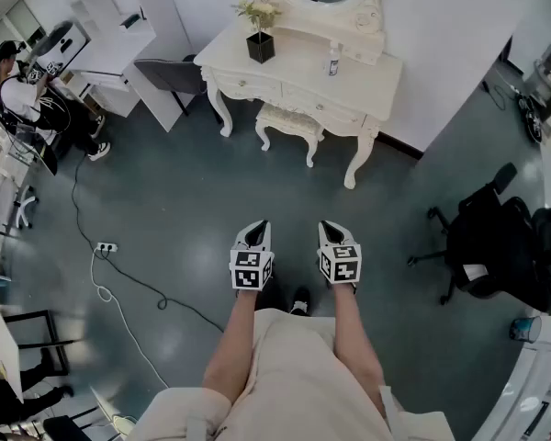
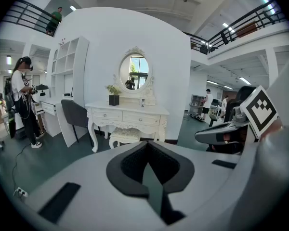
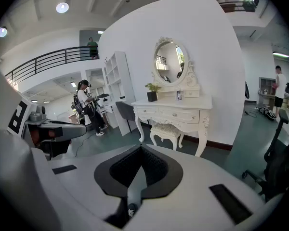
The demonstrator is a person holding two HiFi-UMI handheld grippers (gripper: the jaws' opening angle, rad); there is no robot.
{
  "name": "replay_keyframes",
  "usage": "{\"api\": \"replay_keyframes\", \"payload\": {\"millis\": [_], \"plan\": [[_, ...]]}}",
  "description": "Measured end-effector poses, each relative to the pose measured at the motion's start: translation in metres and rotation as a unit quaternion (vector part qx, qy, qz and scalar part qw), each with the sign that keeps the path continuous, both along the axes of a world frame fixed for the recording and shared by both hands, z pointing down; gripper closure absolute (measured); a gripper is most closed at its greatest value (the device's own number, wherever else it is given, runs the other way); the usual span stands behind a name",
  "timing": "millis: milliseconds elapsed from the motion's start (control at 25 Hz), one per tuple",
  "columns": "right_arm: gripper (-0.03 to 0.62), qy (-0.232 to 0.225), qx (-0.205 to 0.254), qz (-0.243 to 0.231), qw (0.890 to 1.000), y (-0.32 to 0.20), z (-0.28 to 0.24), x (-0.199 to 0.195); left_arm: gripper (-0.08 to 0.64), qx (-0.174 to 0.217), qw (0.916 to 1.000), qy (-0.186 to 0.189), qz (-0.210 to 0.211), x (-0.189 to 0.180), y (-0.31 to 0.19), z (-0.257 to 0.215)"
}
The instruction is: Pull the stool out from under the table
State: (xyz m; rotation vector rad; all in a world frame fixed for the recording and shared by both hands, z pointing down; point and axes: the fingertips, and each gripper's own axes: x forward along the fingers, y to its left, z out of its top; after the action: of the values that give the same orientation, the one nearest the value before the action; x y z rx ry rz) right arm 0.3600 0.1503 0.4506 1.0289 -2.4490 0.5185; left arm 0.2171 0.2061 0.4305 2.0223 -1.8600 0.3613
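A white carved stool with a cushioned seat stands tucked under the front of a white dressing table; the stool sits between the table legs in the left gripper view, and the stool shows likewise in the right gripper view. My left gripper and right gripper are held side by side in front of me, well short of the stool, both shut and empty. The dressing table carries an oval mirror, a potted plant and a small bottle.
A grey chair stands left of the table by white shelving. A black office chair is at the right. A cable and power strip lie on the dark floor at the left. A person stands far left.
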Motion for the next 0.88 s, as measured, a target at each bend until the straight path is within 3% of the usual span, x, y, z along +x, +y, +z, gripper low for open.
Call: {"api": "replay_keyframes", "payload": {"millis": [440,880], "plan": [[0.549,-0.007,-0.001,-0.014,1.0,-0.007,-0.002,-0.026,0.546,-0.002,1.0,-0.003,0.002,-0.013,-0.007,-0.002],[0.548,-0.044,-0.013,0.028,0.999,-0.026,-0.008,-0.036,0.546,-0.008,0.9998,0.014,0.013,-0.03,-0.036,-0.008]]}}
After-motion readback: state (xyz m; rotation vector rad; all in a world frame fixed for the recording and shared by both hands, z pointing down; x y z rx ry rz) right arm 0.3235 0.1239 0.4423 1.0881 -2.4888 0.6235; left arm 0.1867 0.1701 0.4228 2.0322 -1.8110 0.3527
